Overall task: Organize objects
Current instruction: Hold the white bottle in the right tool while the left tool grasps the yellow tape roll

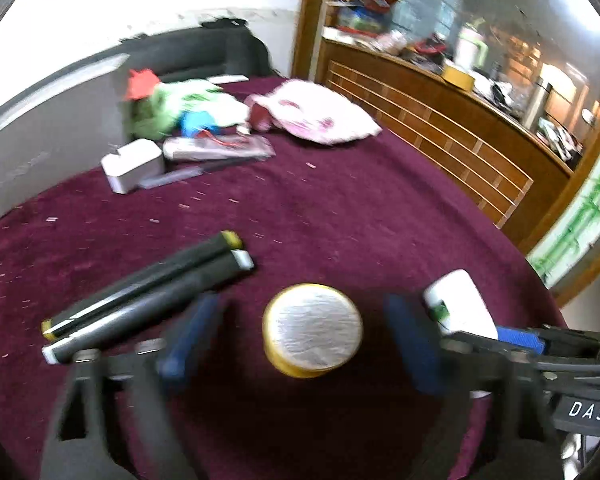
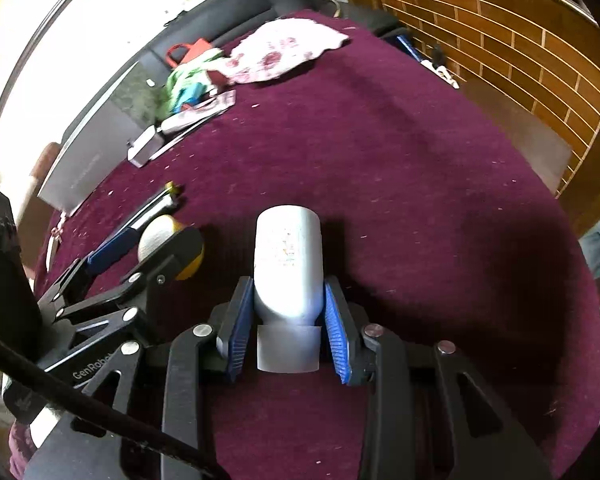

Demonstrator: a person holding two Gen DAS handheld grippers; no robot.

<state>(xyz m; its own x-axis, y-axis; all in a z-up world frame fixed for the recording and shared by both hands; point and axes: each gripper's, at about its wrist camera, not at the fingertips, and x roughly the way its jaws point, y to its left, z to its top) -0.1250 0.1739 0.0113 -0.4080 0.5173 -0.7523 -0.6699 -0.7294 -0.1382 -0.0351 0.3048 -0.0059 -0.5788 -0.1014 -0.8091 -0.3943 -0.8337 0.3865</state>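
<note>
Right gripper (image 2: 286,332) clenched on bottle (image 2: 287,264) near its neck; rigid, light plastic, likely slick, so the shoulder grip suits. Left gripper (image 1: 300,344) straddles tin (image 1: 313,330) on near cloth (image 1: 340,208), pads apart from it. Tin stiff, light; grasp across the rim. Markers (image 1: 148,292) left.

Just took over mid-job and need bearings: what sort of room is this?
Probably a lived-in home room: a round table under a maroon velvety cloth, a dark sofa by the wall, and a cluttered brown wooden counter with a window behind.
</note>
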